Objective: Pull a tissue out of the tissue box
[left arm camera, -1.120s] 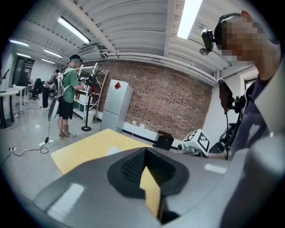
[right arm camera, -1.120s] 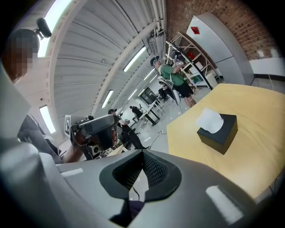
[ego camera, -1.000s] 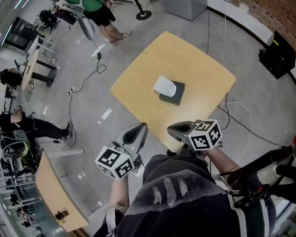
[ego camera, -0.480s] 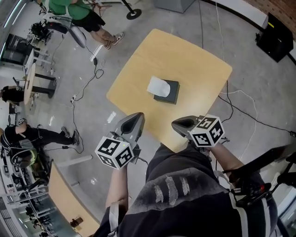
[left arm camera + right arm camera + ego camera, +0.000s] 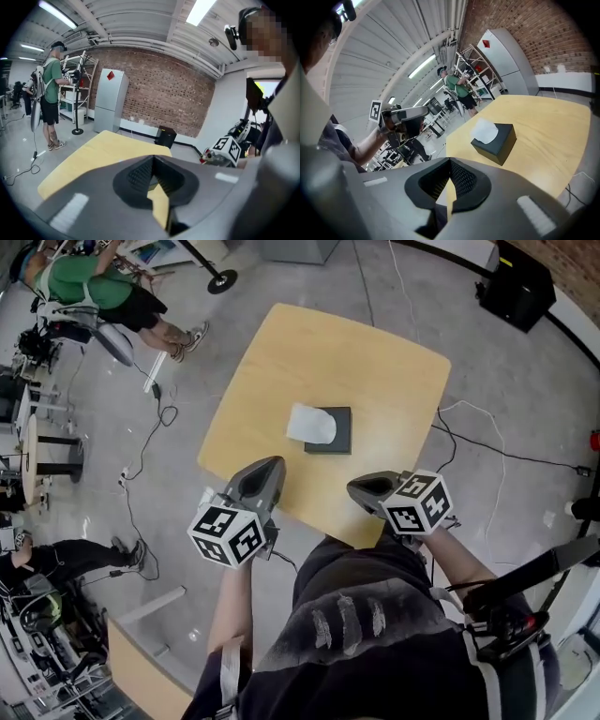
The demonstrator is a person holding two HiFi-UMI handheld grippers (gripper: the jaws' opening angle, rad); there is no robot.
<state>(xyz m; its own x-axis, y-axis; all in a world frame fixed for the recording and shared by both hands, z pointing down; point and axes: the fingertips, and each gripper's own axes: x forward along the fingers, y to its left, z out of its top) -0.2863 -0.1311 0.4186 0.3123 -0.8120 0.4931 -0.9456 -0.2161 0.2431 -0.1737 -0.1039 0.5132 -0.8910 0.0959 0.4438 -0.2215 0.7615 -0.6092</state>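
Both tools had advanced from short of the table to its near edge, and the box lay closer ahead of them than a second before. Left tool (image 5: pixel 266 468), grey with a marker cube: jaws pressed together, nothing between them (image 5: pixel 153 163). Right tool (image 5: pixel 358 489), of the same build: jaws likewise closed and empty (image 5: pixel 450 164). Each was well apart from the box. Light wooden square table (image 5: pixel 375 362): bare except for the black cardboard tissue box (image 5: pixel 336 432) near its middle, seen ahead of the right tool (image 5: pixel 500 140). White tissue (image 5: pixel 309 424) stood up from the top slot, leaning to the box's left side (image 5: pixel 484 130). Beyond, on the grey floor, a person in a green shirt (image 5: pixel 80 277) stood clear of the work.

Hazards, as judged: a tool arriving closed would probably push the tissue back into the slot or shove the box. The box looked light and was unheld, so a one-sided pull could lift or drag it. A shallow pinch at the tissue's edge might tear it or slip off.
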